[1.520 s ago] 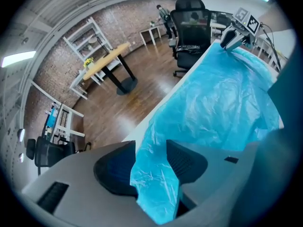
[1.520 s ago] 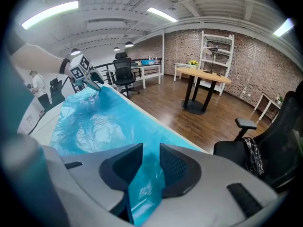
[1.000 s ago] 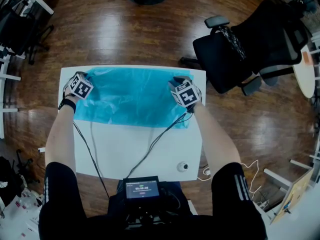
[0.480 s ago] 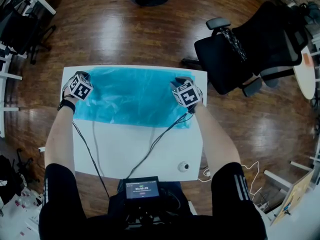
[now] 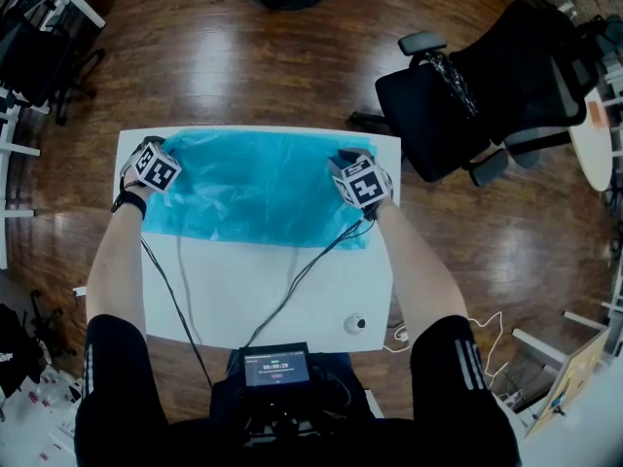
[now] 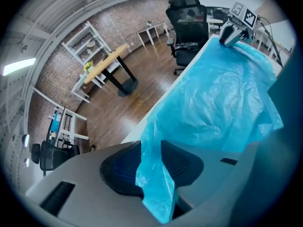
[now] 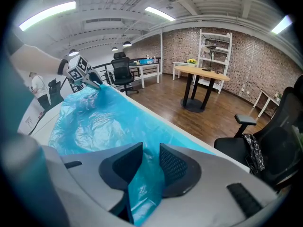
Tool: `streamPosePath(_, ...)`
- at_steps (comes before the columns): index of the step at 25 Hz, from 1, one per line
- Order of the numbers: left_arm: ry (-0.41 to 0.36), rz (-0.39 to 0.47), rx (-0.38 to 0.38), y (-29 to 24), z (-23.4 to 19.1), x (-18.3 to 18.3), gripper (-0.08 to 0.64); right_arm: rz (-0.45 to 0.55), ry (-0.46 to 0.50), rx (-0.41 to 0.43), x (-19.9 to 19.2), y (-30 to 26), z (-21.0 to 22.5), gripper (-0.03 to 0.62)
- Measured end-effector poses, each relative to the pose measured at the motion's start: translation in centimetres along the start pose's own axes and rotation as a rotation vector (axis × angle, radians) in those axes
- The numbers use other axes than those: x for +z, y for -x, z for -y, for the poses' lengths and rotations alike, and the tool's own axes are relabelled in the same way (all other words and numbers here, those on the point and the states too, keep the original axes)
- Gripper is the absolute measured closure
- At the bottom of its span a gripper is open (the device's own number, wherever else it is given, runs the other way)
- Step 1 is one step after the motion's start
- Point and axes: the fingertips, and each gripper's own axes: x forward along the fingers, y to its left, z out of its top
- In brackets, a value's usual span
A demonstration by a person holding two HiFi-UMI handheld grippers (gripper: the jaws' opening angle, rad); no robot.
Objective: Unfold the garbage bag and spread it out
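A translucent blue garbage bag [image 5: 258, 188] lies spread over the far half of the white table [image 5: 292, 290]. My left gripper [image 5: 154, 150] is at the bag's far left corner and my right gripper [image 5: 347, 158] at its far right corner. In the left gripper view a strip of the film [image 6: 154, 183] hangs between the jaws of my left gripper [image 6: 151, 155], which have just been opening, so the pads stand apart from it. The right gripper view shows my right gripper [image 7: 150, 162] with a fold of the bag [image 7: 144, 188] loose in its gap.
A black office chair [image 5: 487, 86] stands off the table's far right corner. Two cables [image 5: 292, 280] run across the near half of the table to a screen unit [image 5: 277, 366] at my waist. A small round white object [image 5: 356, 324] lies near the front right edge.
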Motion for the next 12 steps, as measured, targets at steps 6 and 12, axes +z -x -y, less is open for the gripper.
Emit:
streamPosePath(6, 0.007, 0.029, -0.009, -0.49, 0.78, 0.41, 0.555, -0.003, -0.01, 0.008, -0.07, -0.04, -0.09, 0.445)
streamPosePath(12, 0.009, 0.06, 0.003, 0.44, 0.68, 0.71, 0.558, -0.003, -0.002, 0.001, 0.07, -0.07, 0.13, 0.445)
